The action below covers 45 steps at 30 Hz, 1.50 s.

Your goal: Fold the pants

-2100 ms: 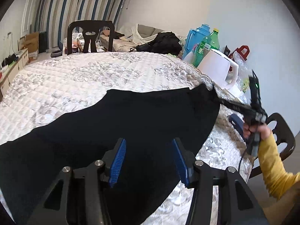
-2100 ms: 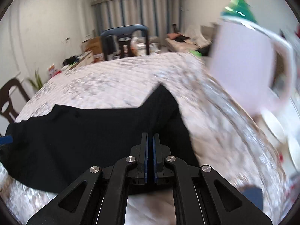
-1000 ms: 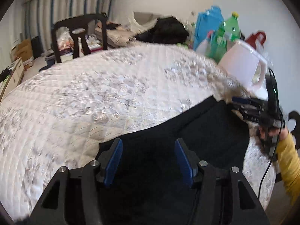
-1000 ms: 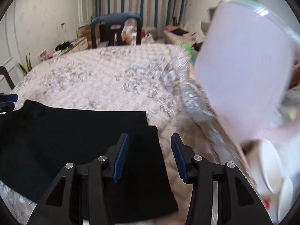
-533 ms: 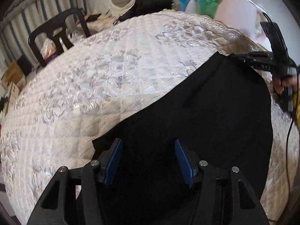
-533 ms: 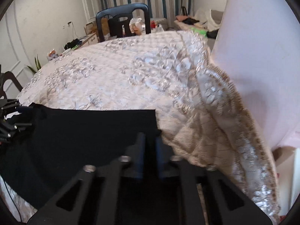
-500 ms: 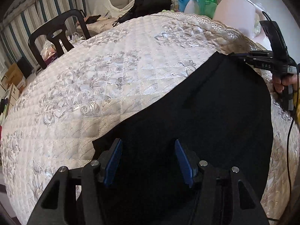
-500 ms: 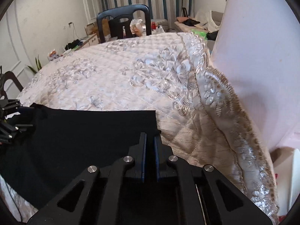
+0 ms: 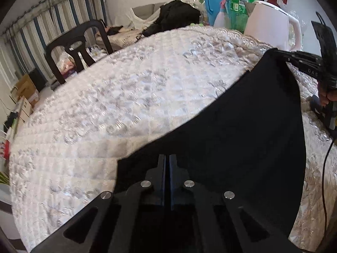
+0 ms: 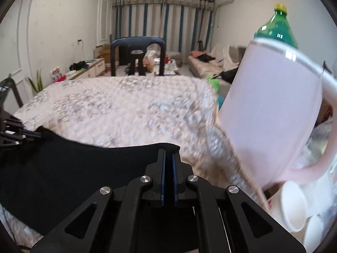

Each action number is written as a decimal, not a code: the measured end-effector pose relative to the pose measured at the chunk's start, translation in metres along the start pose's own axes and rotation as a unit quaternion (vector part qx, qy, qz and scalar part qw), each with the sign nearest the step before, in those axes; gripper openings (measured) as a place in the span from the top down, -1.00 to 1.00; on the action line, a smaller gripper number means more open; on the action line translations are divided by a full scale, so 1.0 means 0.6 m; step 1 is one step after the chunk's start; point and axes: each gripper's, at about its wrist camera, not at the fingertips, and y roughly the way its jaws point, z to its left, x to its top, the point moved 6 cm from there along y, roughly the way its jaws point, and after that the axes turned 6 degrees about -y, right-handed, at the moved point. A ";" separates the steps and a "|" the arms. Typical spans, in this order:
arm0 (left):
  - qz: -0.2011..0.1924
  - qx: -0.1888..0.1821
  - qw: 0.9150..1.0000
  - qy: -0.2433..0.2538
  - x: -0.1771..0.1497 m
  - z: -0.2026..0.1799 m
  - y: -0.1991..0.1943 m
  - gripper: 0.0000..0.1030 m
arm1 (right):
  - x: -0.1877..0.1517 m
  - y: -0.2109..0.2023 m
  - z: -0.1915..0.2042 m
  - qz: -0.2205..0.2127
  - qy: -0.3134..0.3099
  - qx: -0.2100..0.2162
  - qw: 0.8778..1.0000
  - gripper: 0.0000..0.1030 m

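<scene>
Left hand-held gripper [image 9: 167, 160], open a moment ago, has just clamped the near edge of the black pants [image 9: 242, 126]. Right hand-held gripper [image 10: 167, 156] is clenched on the opposite corner. Pants lie across the quilted counter [image 9: 126, 97]. Fabric under both grippers is hidden; the quilt is motion-blurred.

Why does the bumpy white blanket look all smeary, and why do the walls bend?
Right wrist view: the quilt is smeared by motion, while the claw stays sharp. Left wrist view: only lightly blurred. Both views: the fisheye lens curves everything near the dark corners.
</scene>
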 end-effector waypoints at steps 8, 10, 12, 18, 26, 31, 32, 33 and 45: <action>-0.015 0.013 0.999 -0.027 0.021 0.032 0.001 0.92 | -0.006 0.090 -0.023 0.081 -0.013 -0.054 0.995 1.00; -0.007 -0.007 0.999 -0.053 0.013 0.039 0.010 0.91 | -0.021 0.104 -0.034 0.101 0.004 -0.049 0.994 1.00; -0.005 -0.028 0.996 -0.081 0.007 0.049 0.012 0.91 | -0.027 0.100 -0.038 0.106 0.016 -0.039 0.994 1.00; -0.013 -0.052 0.991 -0.124 -0.005 0.053 -0.003 0.26 | -0.021 0.059 -0.025 0.091 0.006 -0.002 0.996 0.86; -0.019 -0.081 0.986 -0.146 -0.029 0.027 -0.044 0.05 | -0.092 0.014 -0.001 0.145 0.003 0.016 0.989 0.38; -0.006 -0.098 0.984 -0.150 -0.056 -0.001 -0.044 0.03 | -0.129 0.024 -0.014 0.173 0.052 0.034 0.983 0.03; -0.001 -0.102 0.983 -0.153 -0.061 -0.006 -0.042 0.03 | -0.131 0.025 -0.012 0.171 0.058 0.042 0.983 0.06; 0.002 -0.103 0.982 -0.155 -0.067 -0.011 -0.039 0.03 | -0.132 0.022 -0.010 0.168 0.058 0.041 0.983 0.38; 0.010 -0.105 0.977 -0.184 -0.094 -0.018 -0.041 0.01 | -0.146 -0.022 -0.038 0.191 0.060 -0.026 0.979 0.79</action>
